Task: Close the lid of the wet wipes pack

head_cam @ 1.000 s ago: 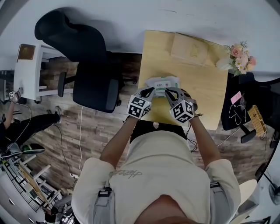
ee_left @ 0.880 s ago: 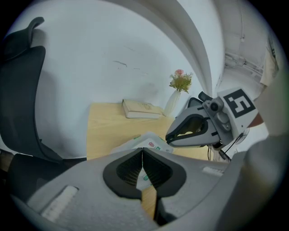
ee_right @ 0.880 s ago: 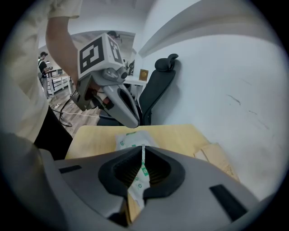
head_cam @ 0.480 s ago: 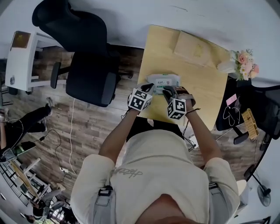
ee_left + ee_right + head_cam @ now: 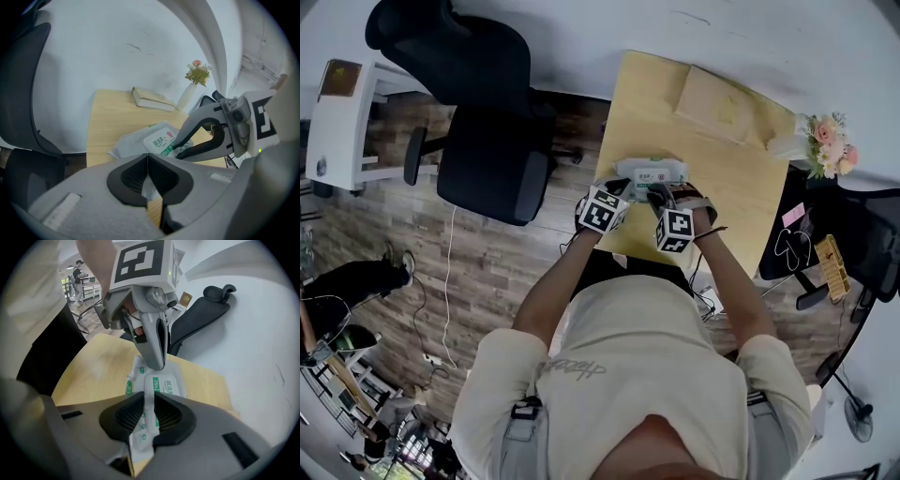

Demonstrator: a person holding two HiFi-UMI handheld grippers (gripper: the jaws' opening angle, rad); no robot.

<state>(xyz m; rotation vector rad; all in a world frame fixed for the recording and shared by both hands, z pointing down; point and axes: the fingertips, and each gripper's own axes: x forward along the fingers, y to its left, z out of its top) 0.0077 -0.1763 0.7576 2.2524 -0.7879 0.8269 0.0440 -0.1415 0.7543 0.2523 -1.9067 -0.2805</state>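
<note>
At the desk (image 5: 742, 183) edge, right tongs (image 5: 149, 403) pinch the wipes pack (image 5: 165, 384).

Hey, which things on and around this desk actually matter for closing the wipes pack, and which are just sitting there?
Part of the job:
wet wipes pack
left gripper, fingers pinched on the pack's edge
right gripper, fingers clamped on the pack's end flap
table under the pack

Just lying about:
book
vase of flowers
office chair
</note>
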